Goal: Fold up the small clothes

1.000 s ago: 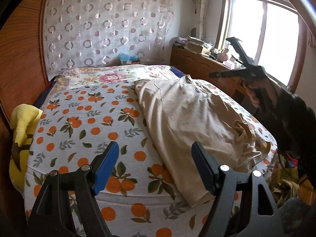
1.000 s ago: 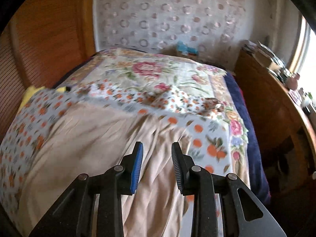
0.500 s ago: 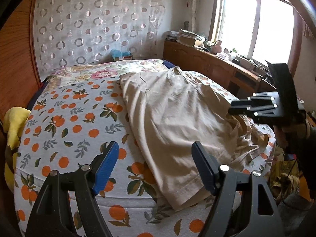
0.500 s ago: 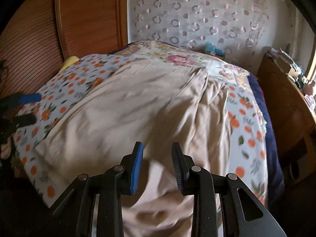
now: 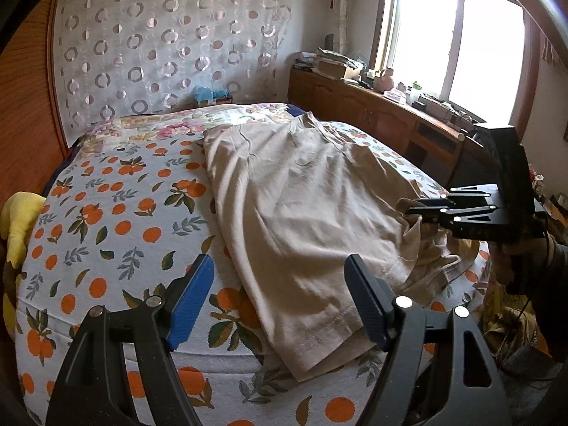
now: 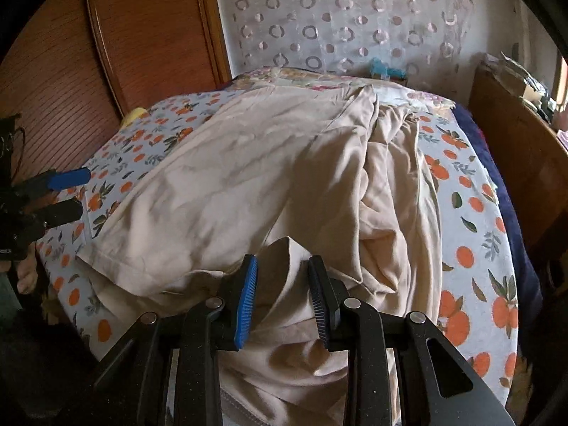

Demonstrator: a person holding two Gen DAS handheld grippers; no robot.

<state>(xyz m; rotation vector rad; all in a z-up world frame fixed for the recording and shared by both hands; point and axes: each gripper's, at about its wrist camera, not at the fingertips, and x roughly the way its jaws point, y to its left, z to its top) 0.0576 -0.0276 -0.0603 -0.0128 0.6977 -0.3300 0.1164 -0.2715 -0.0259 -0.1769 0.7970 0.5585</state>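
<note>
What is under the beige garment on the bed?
The beige garment lies on the orange-print bedspread, which shows around it on both sides and at the foot. More bunched beige fabric sits beneath its near edge. Whatever else it covers cannot be seen.

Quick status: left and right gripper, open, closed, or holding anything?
Left gripper: open, holding nothing.
Right gripper: fingers have just been closing, pinching a raised fold of the beige garment.
</note>
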